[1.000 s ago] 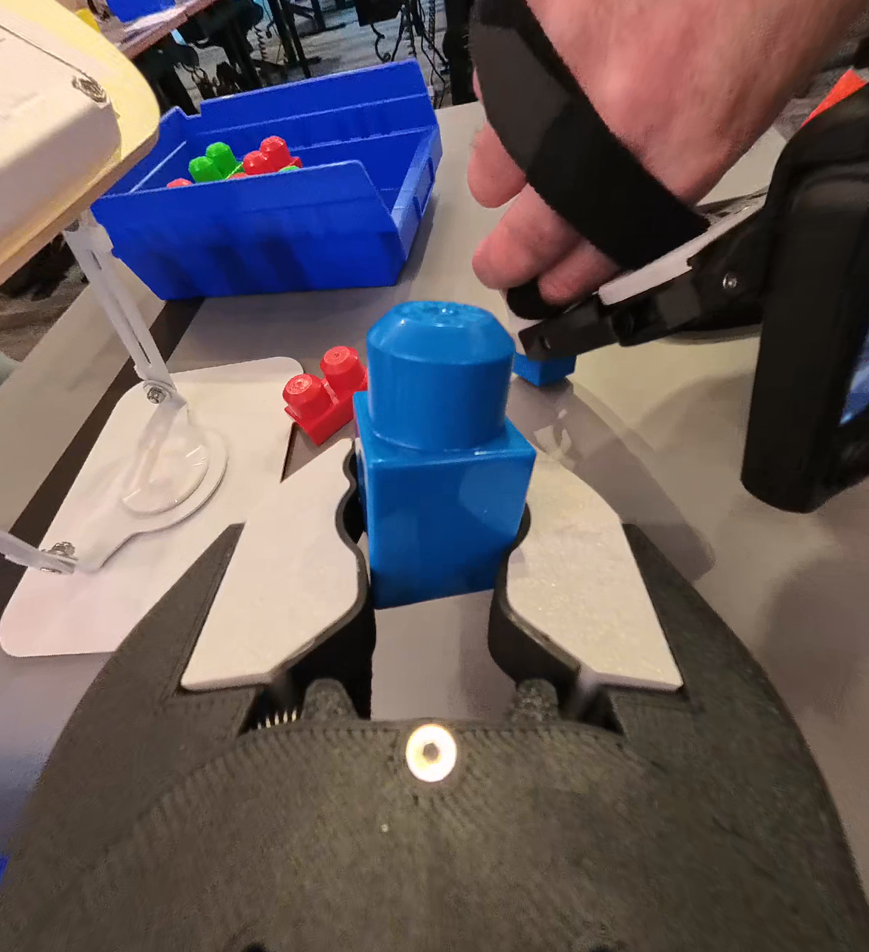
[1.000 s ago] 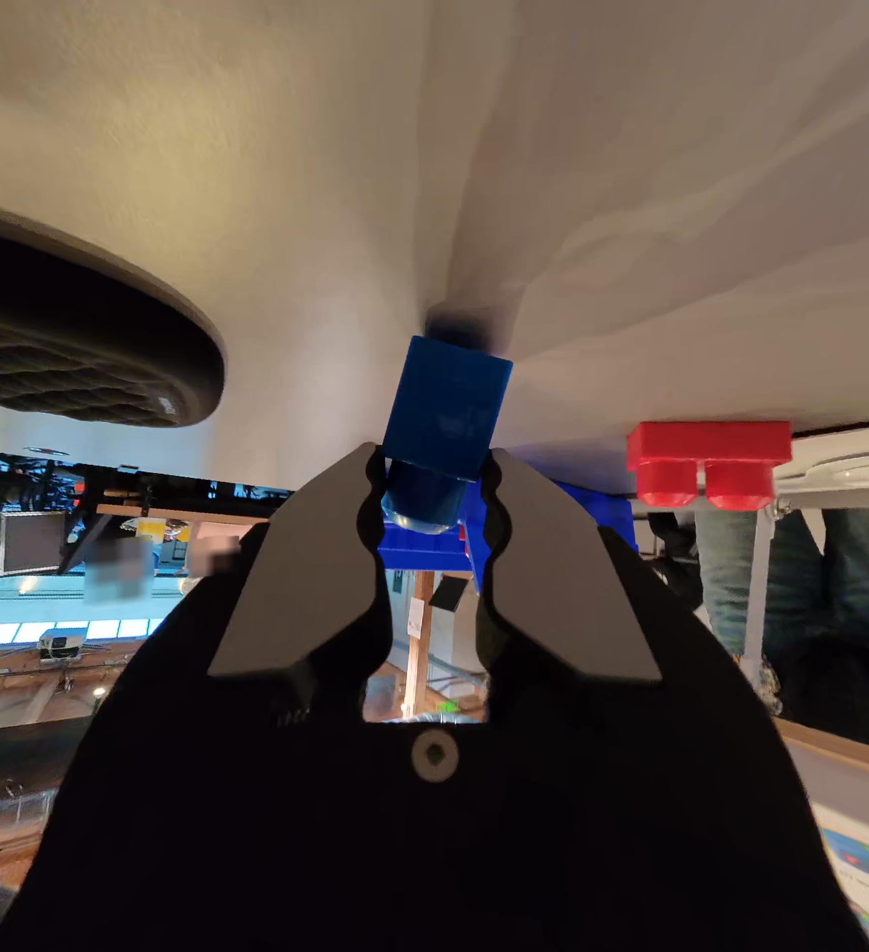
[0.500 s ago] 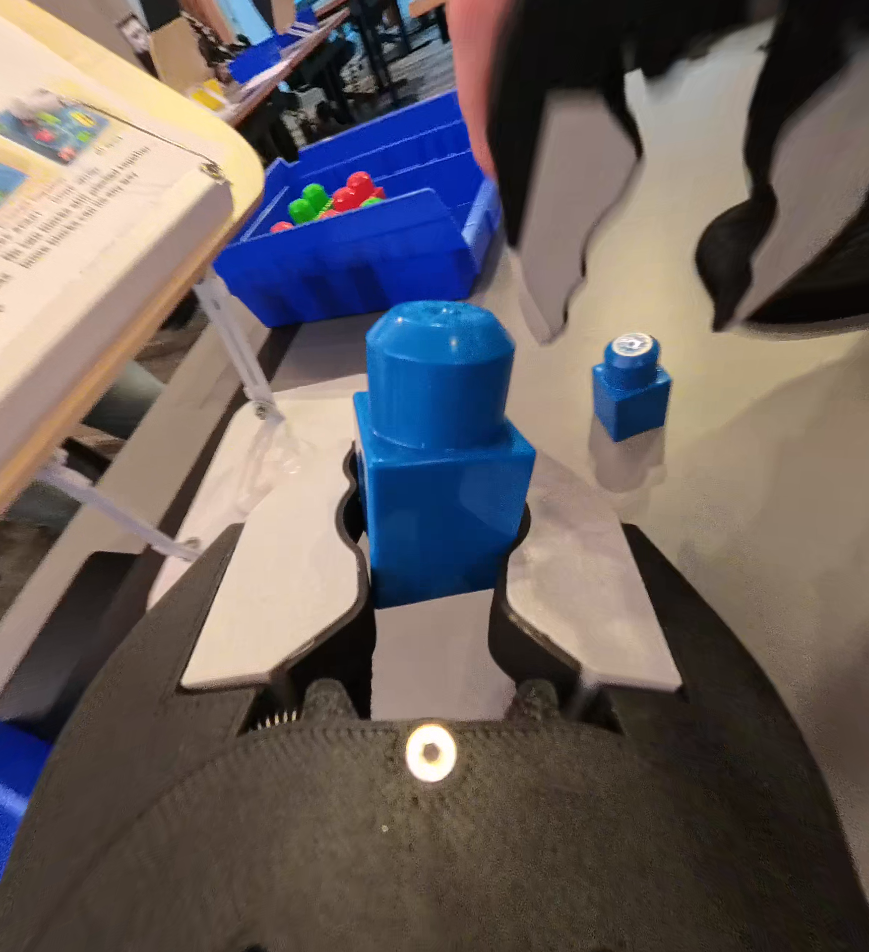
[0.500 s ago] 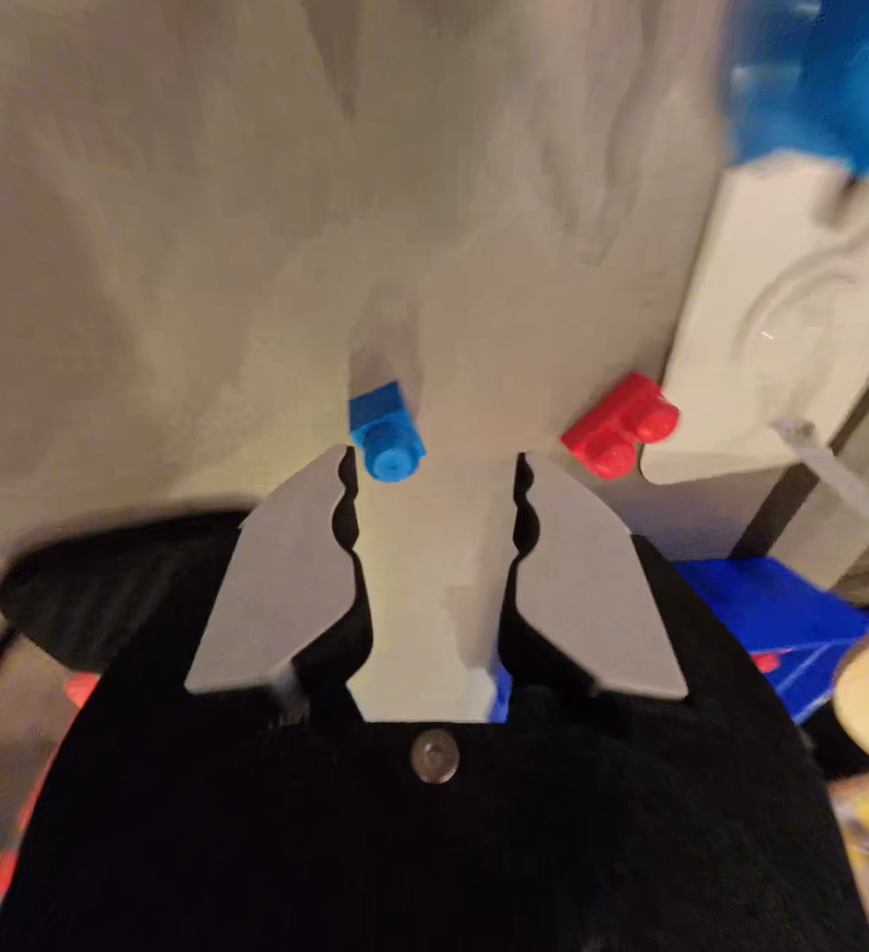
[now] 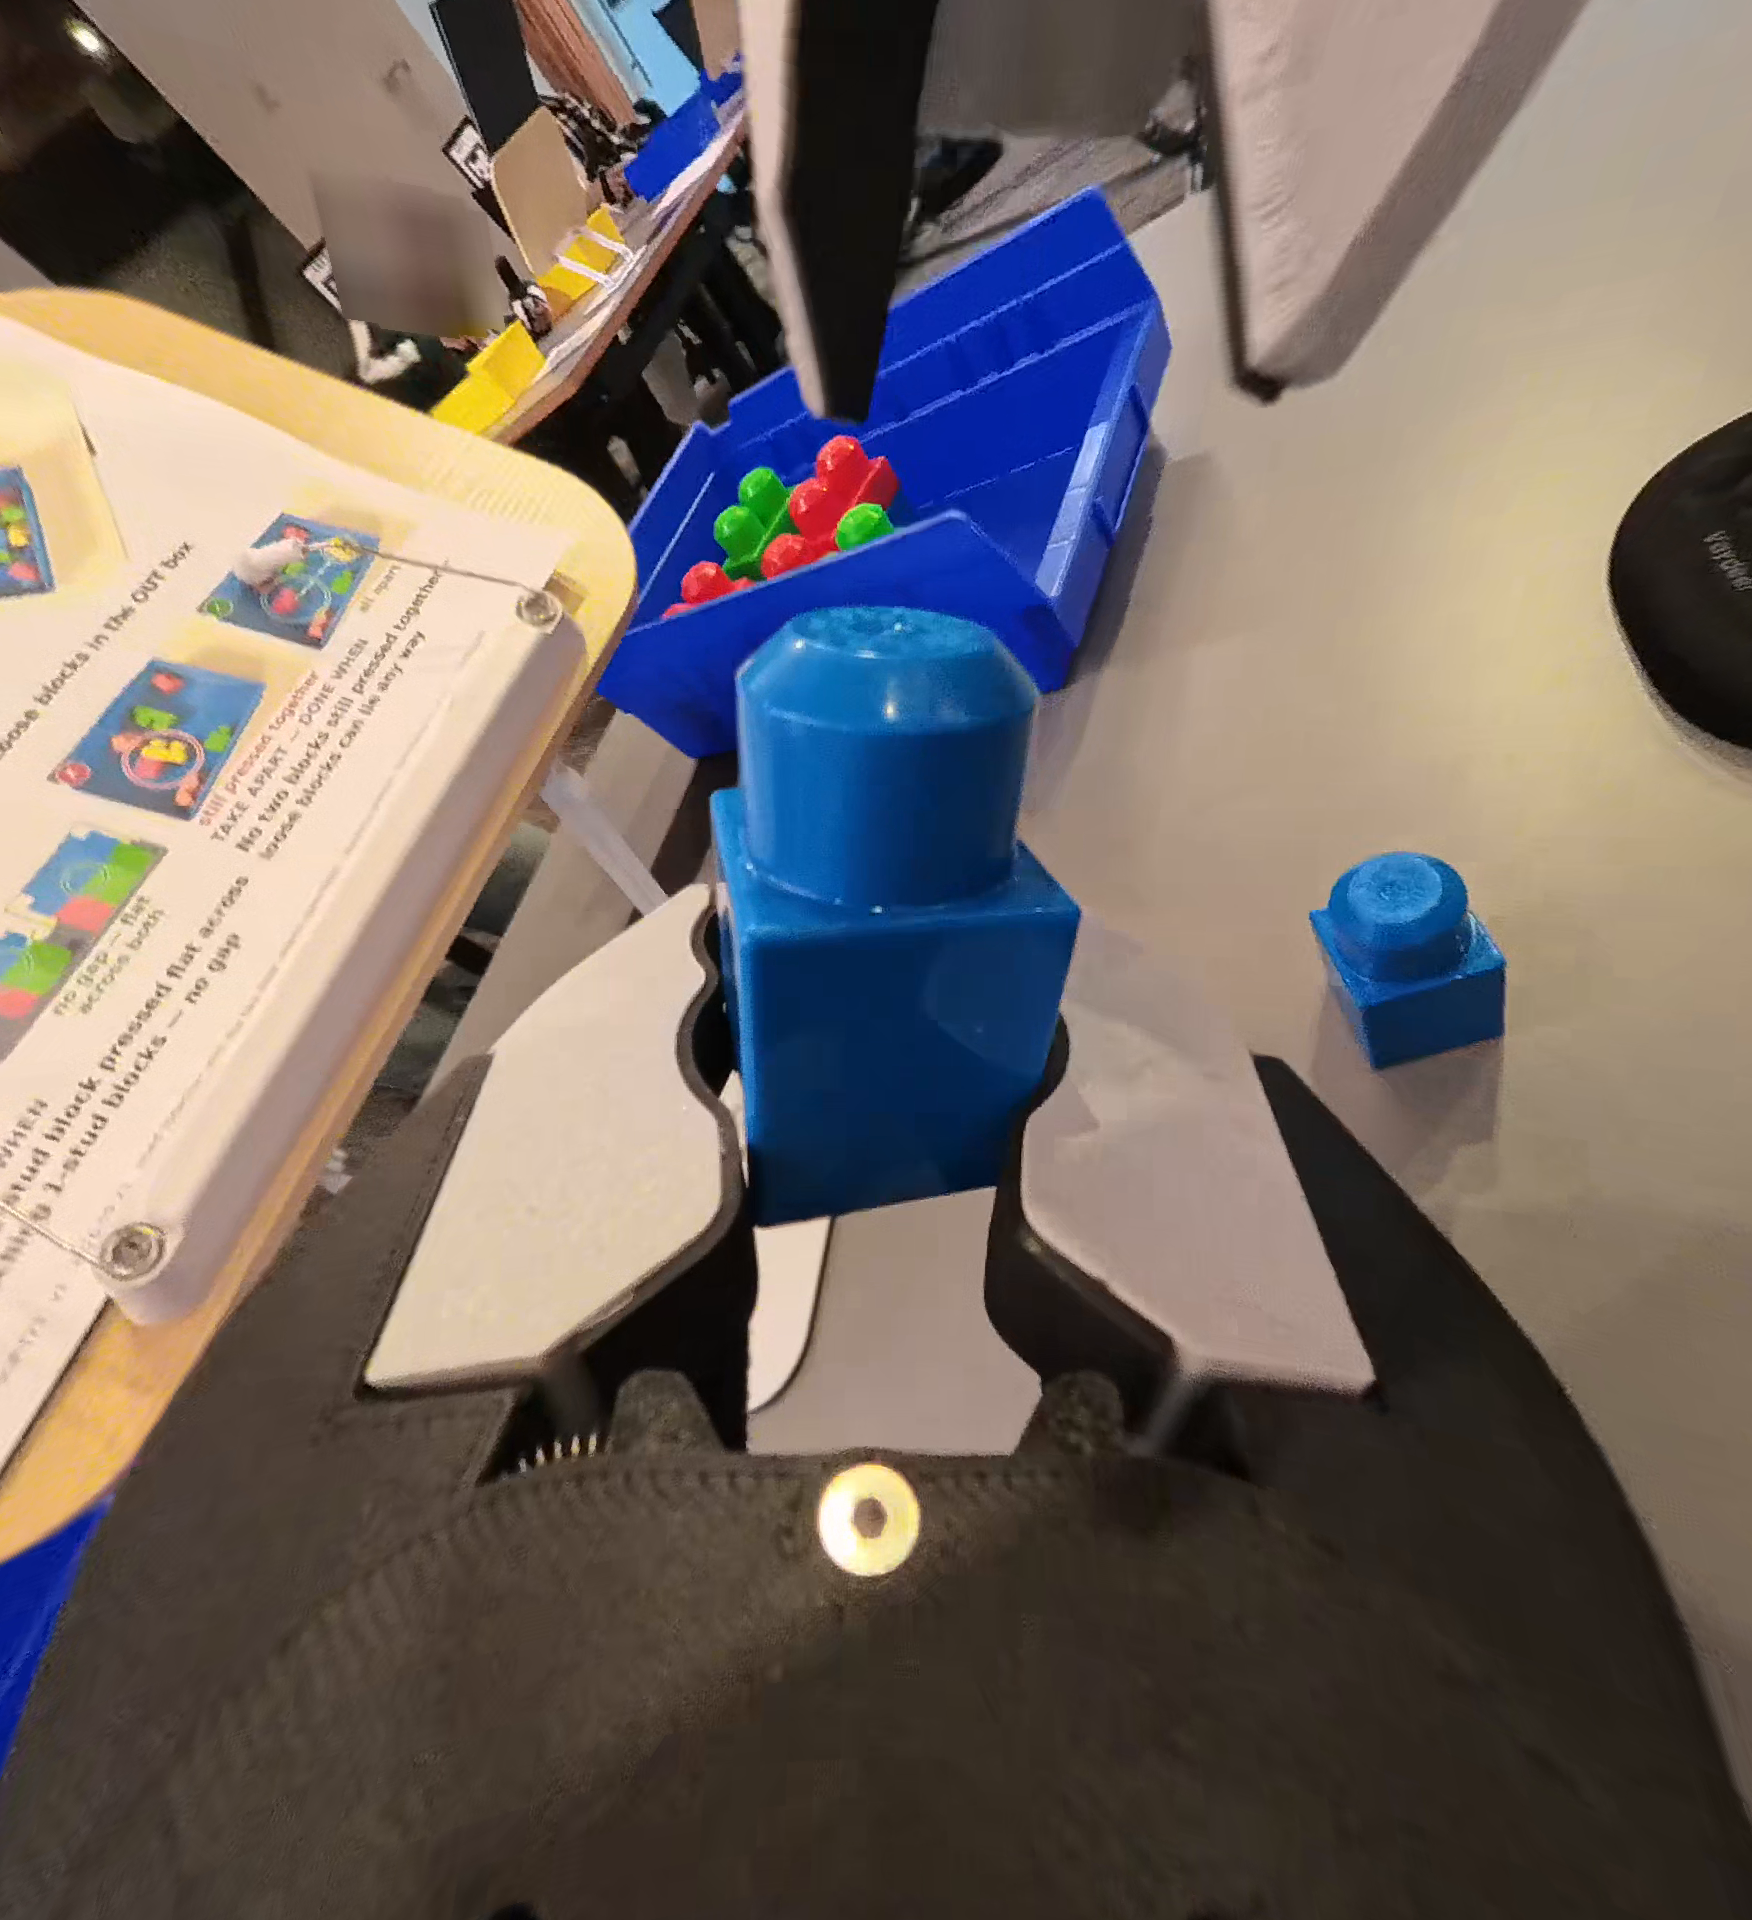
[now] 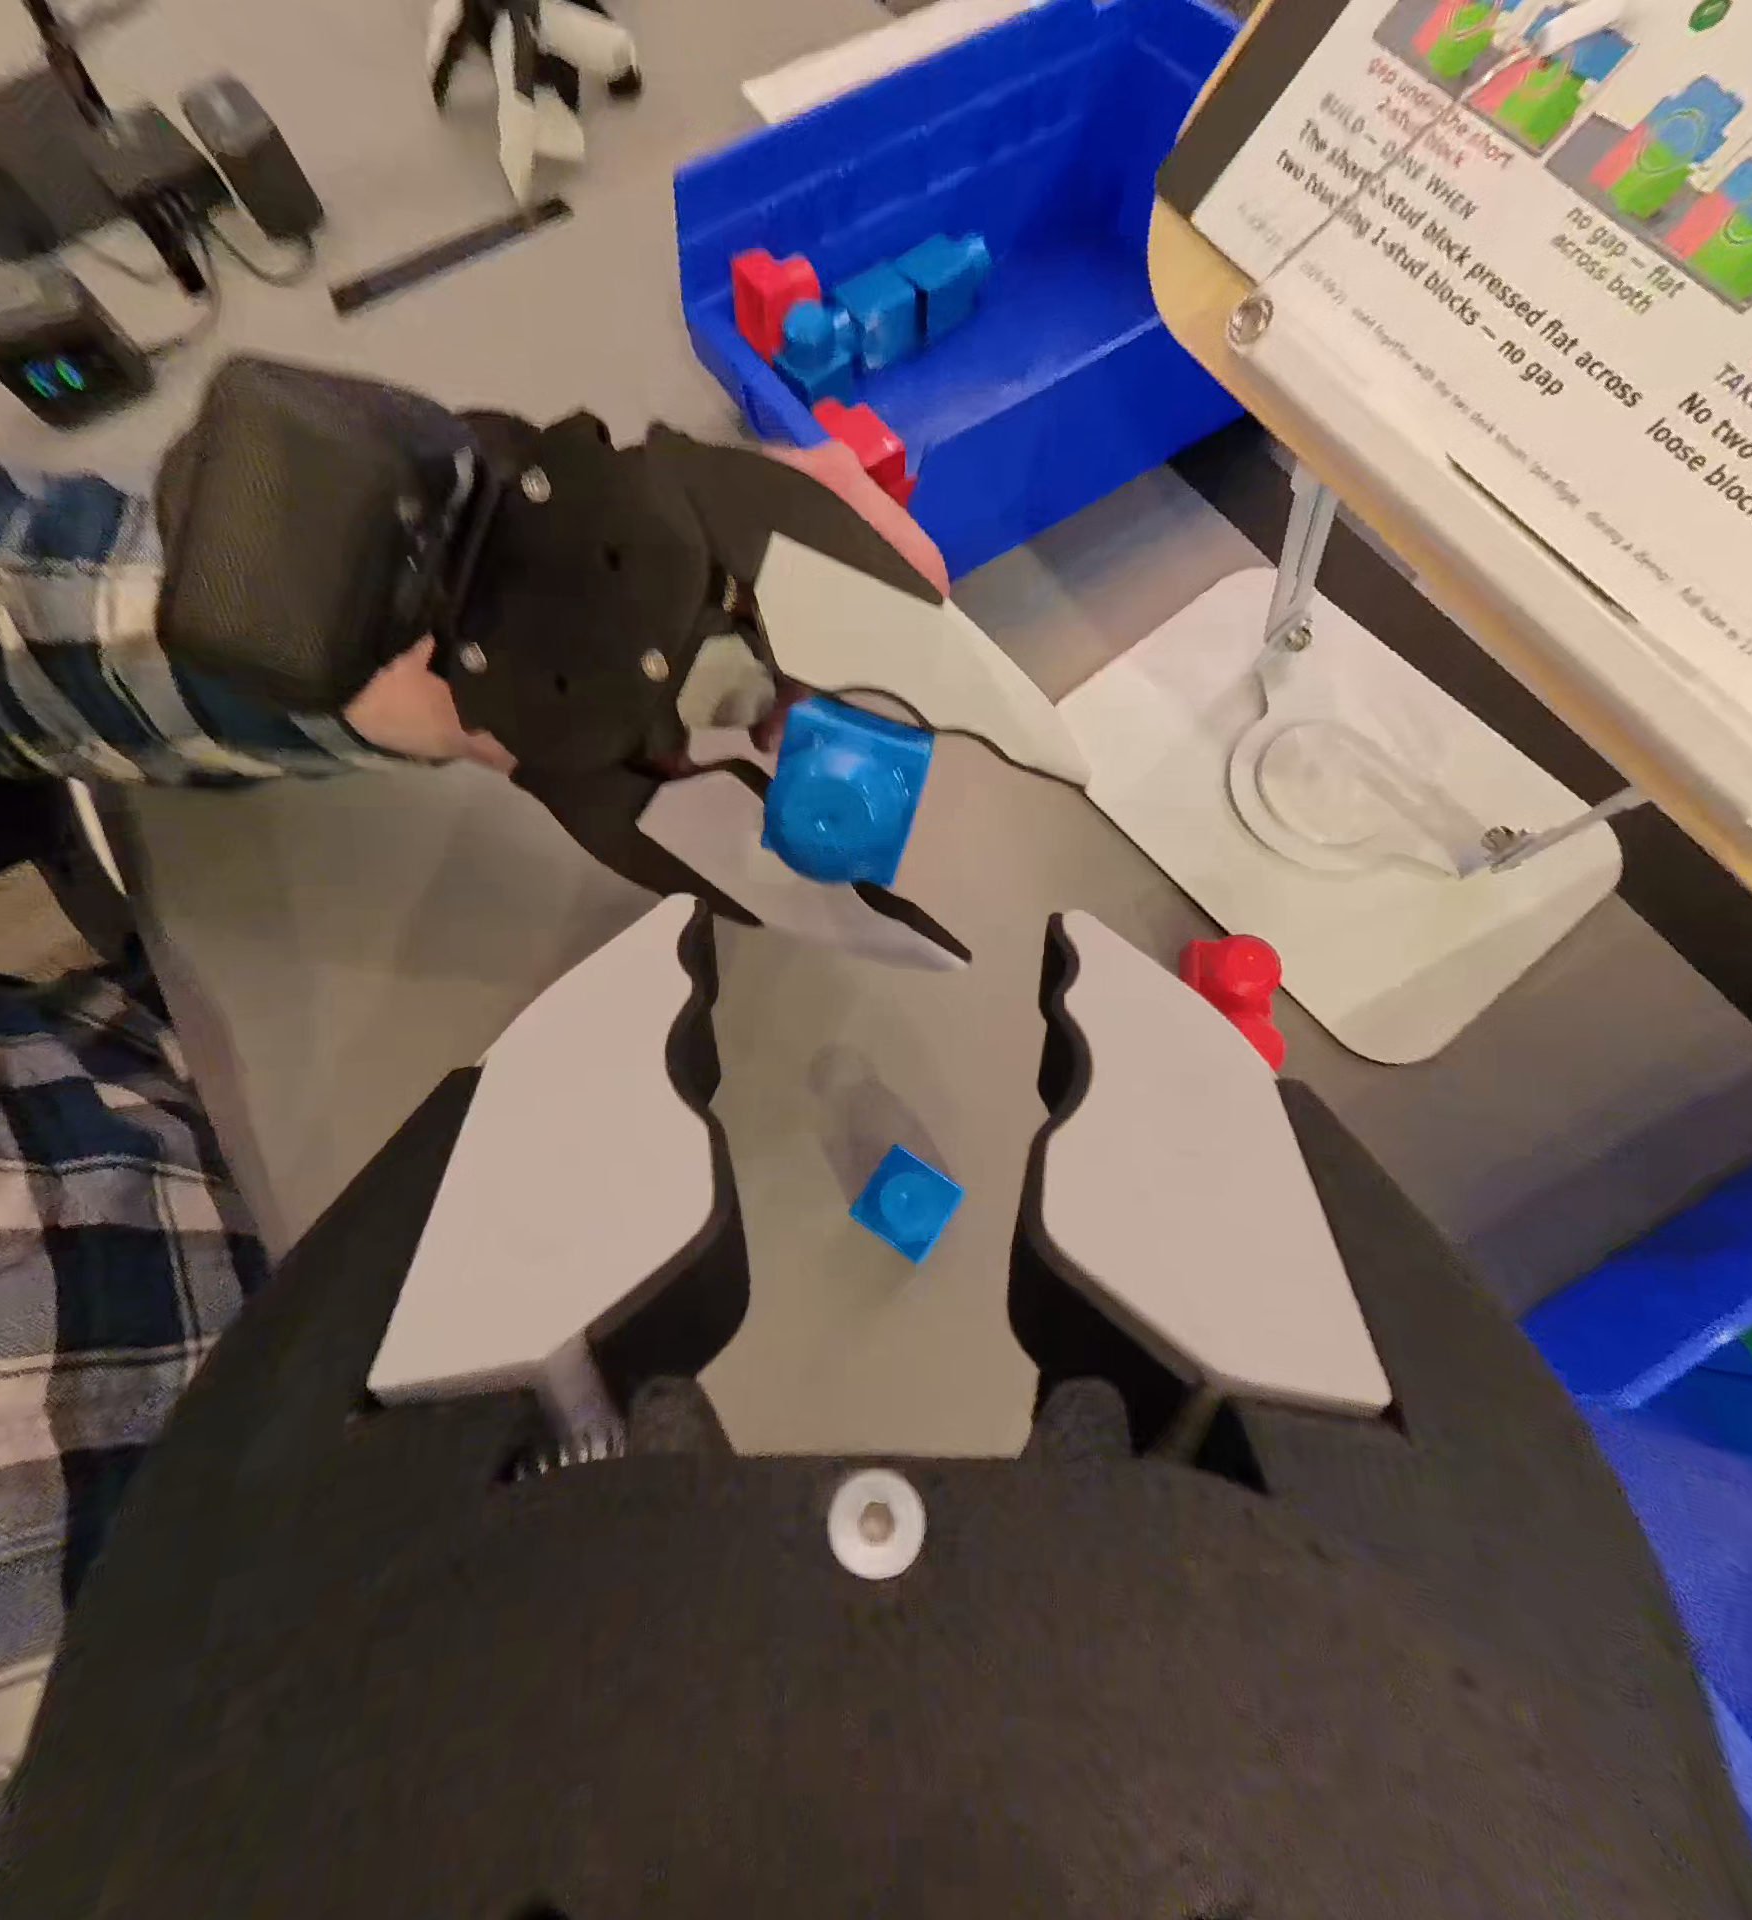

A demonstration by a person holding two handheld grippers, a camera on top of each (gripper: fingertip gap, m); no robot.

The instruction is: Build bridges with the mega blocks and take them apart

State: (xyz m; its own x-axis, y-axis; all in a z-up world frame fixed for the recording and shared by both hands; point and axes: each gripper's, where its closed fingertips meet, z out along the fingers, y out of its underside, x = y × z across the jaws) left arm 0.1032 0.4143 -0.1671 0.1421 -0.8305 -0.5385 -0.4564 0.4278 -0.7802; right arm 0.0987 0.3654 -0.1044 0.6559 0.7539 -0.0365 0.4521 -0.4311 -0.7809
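Note:
My left gripper (image 5: 887, 997) is shut on a blue one-stud block (image 5: 893, 935), stud up, held above the table. The right wrist view shows that same gripper (image 6: 851, 821) from above with the block (image 6: 841, 795) between its fingers. A second blue one-stud block (image 5: 1407, 961) stands on the grey table to the right; in the right wrist view it (image 6: 903, 1200) lies far below my right gripper (image 6: 877, 997), which is open and empty, high above the table. A red two-stud block (image 6: 1236, 987) lies by the white stand base.
A blue bin (image 5: 955, 582) with red and green blocks sits behind. Another blue bin (image 6: 955, 270) holds blue and red blocks. An instruction board on a stand (image 6: 1474, 312) overhangs the table beside a white base plate (image 6: 1371, 831). A black pad (image 5: 1734, 592) lies at right.
My right gripper opened, left the small blue block standing on the table, and rose high above it. My left gripper kept its blue block and lifted and turned toward the board.

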